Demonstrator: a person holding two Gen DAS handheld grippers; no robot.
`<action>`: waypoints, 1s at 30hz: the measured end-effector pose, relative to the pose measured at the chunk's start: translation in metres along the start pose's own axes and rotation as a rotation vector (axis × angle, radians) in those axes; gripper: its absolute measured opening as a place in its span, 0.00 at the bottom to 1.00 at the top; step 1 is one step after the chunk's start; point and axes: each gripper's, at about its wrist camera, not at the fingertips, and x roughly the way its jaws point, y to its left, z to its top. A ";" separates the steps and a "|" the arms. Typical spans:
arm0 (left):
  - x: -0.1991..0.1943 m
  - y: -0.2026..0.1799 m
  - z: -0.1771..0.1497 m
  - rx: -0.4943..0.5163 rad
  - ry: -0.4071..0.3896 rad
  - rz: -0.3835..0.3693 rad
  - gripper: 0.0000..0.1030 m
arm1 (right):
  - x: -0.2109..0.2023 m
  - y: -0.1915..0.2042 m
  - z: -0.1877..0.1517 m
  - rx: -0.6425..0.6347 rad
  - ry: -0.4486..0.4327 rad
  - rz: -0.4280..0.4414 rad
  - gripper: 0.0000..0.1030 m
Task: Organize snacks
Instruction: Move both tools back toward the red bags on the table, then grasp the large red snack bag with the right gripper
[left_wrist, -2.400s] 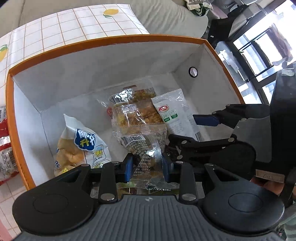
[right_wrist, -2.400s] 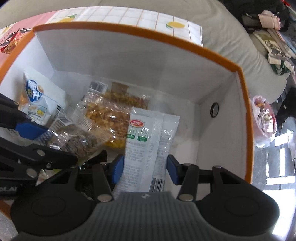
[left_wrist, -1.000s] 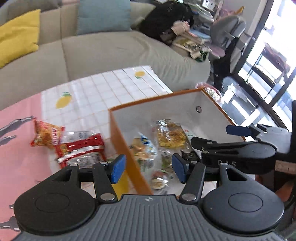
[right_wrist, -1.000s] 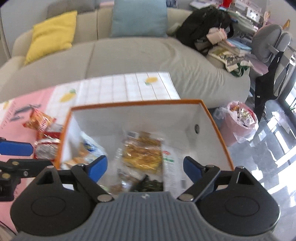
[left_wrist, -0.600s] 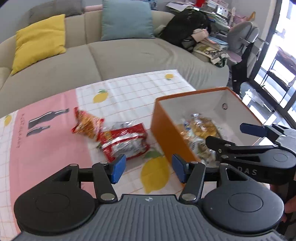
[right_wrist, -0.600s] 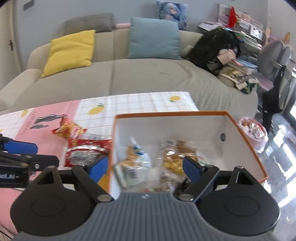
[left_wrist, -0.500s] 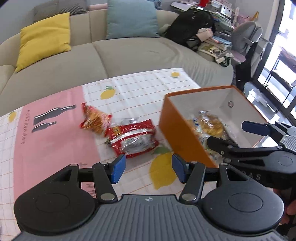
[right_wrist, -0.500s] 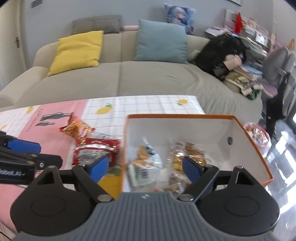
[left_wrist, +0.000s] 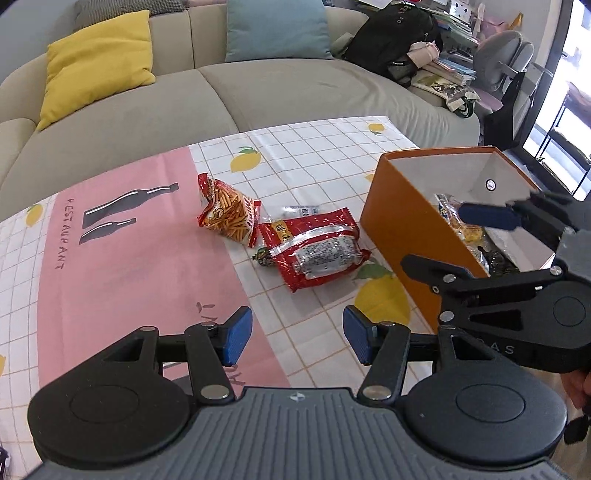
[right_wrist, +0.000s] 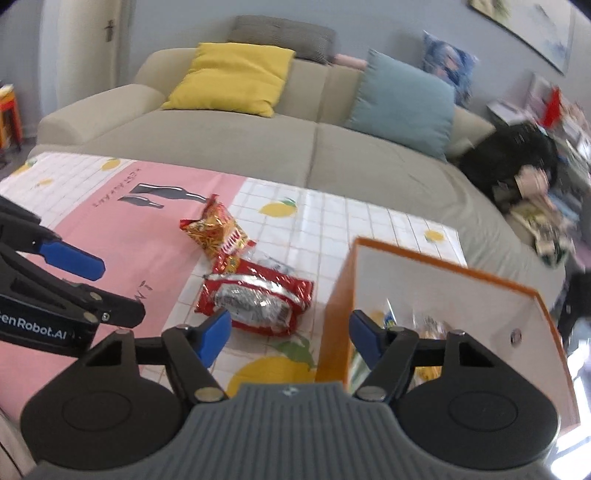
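Observation:
An orange box (left_wrist: 400, 229) with white inner walls stands on the table at right and holds several snack packs; it also shows in the right wrist view (right_wrist: 338, 314). On the tablecloth left of it lie a red foil pack (left_wrist: 314, 251), also in the right wrist view (right_wrist: 255, 301), a smaller red-and-yellow chip bag (left_wrist: 227, 214), also in the right wrist view (right_wrist: 214, 232), and a small clear wrapper (left_wrist: 301, 211). My left gripper (left_wrist: 297, 334) is open and empty above the cloth. My right gripper (right_wrist: 290, 332) is open and empty, by the box's left wall.
The table has a pink and white lemon-print cloth (left_wrist: 129, 251). A grey sofa (left_wrist: 240, 88) with a yellow cushion (left_wrist: 96, 66) and a blue cushion (left_wrist: 275, 31) runs behind it. A black bag (left_wrist: 393, 37) and a chair (left_wrist: 506, 70) stand at far right.
Both grippers let go of their snack packs inside the box, opened, rose out and pulled back. Both views have swung left towards the packs lying on the cloth.

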 end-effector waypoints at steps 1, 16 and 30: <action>0.002 0.003 -0.001 0.005 -0.001 -0.006 0.65 | 0.003 0.002 0.001 -0.025 -0.006 0.007 0.66; 0.045 0.036 0.007 0.073 0.049 -0.028 0.65 | 0.074 0.025 0.013 -0.279 0.108 0.124 0.68; 0.073 0.061 0.037 0.109 0.019 0.018 0.65 | 0.146 0.054 0.027 -0.593 0.304 0.162 0.86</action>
